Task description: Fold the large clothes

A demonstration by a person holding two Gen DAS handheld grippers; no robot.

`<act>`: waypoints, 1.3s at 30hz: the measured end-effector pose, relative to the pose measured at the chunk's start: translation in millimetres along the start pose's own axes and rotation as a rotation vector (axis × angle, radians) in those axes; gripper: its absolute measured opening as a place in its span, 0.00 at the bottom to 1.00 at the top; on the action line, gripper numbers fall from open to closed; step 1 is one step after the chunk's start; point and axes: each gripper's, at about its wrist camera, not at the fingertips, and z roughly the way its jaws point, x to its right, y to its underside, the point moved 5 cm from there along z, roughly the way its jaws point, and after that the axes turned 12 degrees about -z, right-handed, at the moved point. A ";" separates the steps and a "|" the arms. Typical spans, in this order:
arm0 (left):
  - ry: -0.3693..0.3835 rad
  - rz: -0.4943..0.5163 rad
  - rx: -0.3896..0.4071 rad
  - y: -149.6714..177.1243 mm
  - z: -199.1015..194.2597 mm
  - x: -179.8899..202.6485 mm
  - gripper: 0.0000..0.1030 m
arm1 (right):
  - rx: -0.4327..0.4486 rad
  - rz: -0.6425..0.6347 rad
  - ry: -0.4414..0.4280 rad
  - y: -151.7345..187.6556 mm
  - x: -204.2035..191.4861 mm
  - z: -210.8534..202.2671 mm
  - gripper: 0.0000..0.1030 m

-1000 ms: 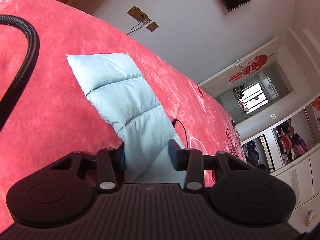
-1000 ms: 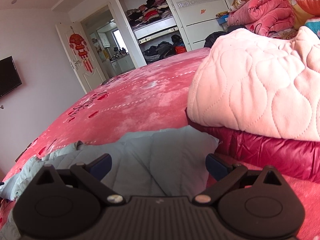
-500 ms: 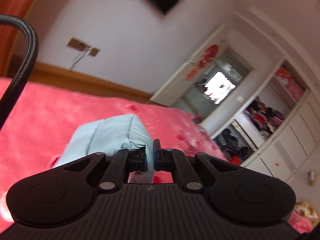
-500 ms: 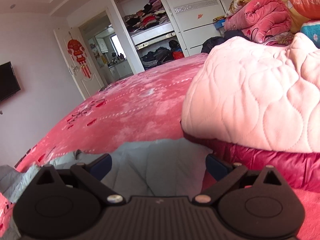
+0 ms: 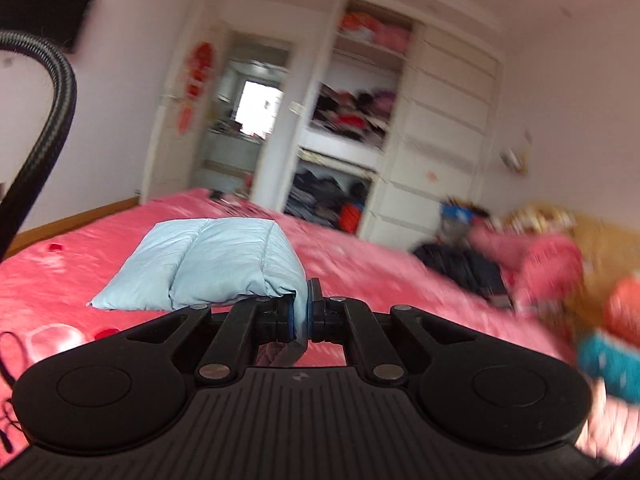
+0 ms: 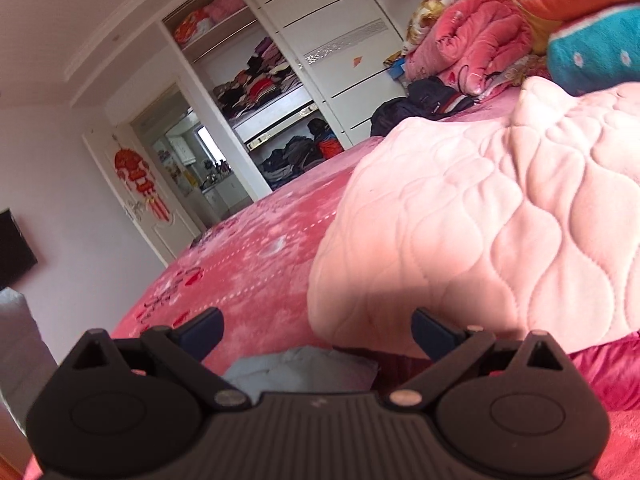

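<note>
1. The left hand-held gripper pinches the blue coat, lifted over the red bed.
2. The right hand-held gripper is wide open, holding nothing.
3. Carry the fold slowly and lay it flat.

Both wrist cameras are sitting low over the red bed, facing and sharing the open wardrobe.

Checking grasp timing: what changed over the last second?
Left claw closed on the light blue jacket sleeve and lifted it, folding it over. Right claw stayed open, now tilted, less jacket beneath it. Pink quilted blanket unmoved.
</note>
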 end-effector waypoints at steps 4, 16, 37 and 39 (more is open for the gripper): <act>0.072 0.111 -0.183 72.4 17.2 56.4 0.02 | -0.024 0.043 -0.049 -1.5 5.8 0.5 0.97; 0.145 0.235 -0.448 193.8 50.5 66.9 0.54 | -0.108 0.076 -0.168 1.0 -0.2 6.1 0.97; -0.045 0.095 -0.386 172.7 18.2 -21.8 0.65 | -0.154 0.090 -0.163 7.4 -0.1 11.0 0.93; -0.096 0.081 -0.352 159.7 24.7 -37.1 0.63 | -0.141 0.064 -0.186 7.7 -8.3 10.3 0.88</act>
